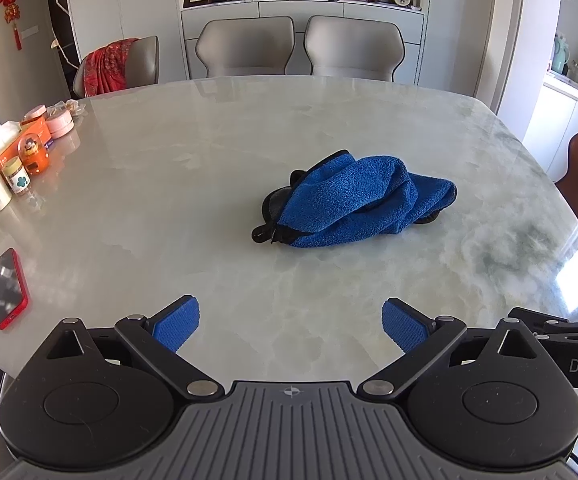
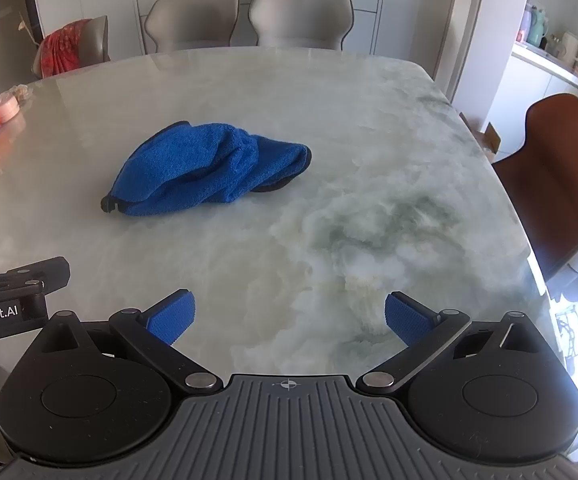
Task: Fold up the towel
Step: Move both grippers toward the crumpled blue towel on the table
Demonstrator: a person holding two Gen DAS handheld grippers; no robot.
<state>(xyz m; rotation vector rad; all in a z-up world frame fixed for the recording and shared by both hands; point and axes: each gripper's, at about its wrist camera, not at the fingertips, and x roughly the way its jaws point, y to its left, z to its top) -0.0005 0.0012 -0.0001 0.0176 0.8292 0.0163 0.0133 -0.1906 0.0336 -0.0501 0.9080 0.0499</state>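
The blue towel [image 1: 353,200] lies crumpled, black edging showing, on the table [image 1: 209,160].

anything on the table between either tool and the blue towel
Nothing visible. Only bare marble table lies between the open left tool and the crumpled blue towel, and likewise ahead of the open right tool. The red phone sits far off to the side.

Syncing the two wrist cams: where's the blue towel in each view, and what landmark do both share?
Left wrist: blue towel lies crumpled right of centre on the marble table, beyond the open left gripper.
Right wrist: blue towel sits left of centre, beyond the open right gripper.
Shared landmark: the two grey chairs at the table's far edge.
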